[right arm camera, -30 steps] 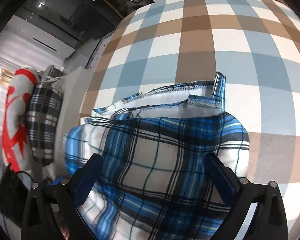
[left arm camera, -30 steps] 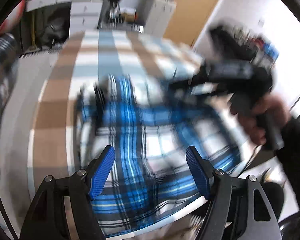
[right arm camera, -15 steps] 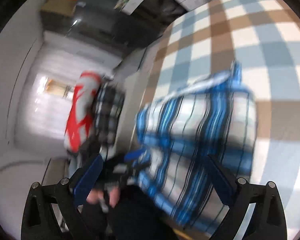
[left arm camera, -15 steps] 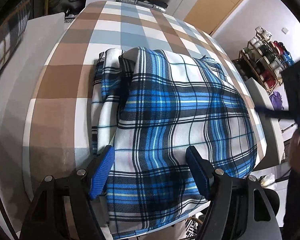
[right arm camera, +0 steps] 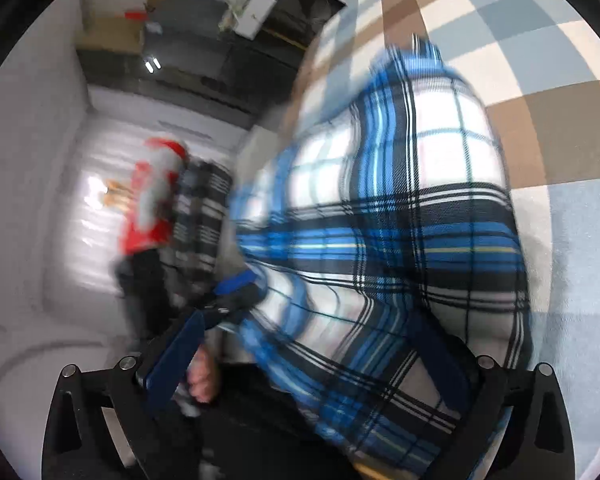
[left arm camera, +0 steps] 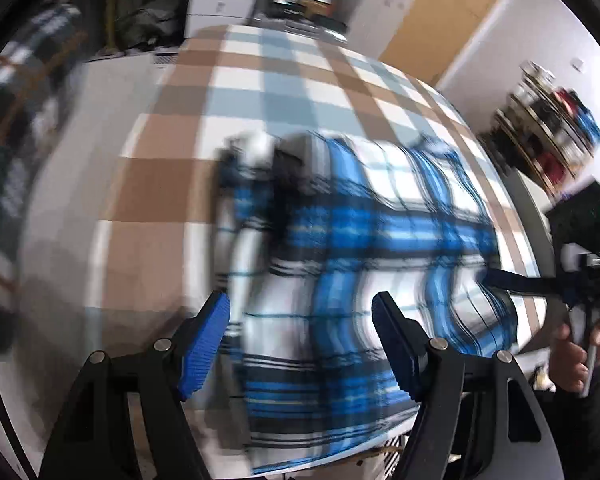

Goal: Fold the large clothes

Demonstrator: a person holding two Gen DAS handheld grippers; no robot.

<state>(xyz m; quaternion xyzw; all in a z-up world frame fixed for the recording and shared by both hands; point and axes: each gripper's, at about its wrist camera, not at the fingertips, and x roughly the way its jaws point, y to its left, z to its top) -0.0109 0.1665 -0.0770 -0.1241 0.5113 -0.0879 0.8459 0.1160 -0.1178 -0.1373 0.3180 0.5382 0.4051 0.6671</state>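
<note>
The blue plaid garment lies folded on the checked table. Left gripper is spread wide above it, empty; right gripper likewise spread. Judged soft, light, limp: best pinched at a corner or hem.

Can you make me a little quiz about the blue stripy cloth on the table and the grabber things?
1. True or false: the left gripper is clamped shut on the blue plaid garment.
2. What does the garment lie on? A) a checked tablecloth; B) a bare wooden floor; C) a laundry basket.
3. Which three colours are the squares of the tablecloth?

Key:
1. False. The left gripper's jaws stand apart above the garment and nothing is pinched between them.
2. A.
3. Brown, pale blue and white.
</note>
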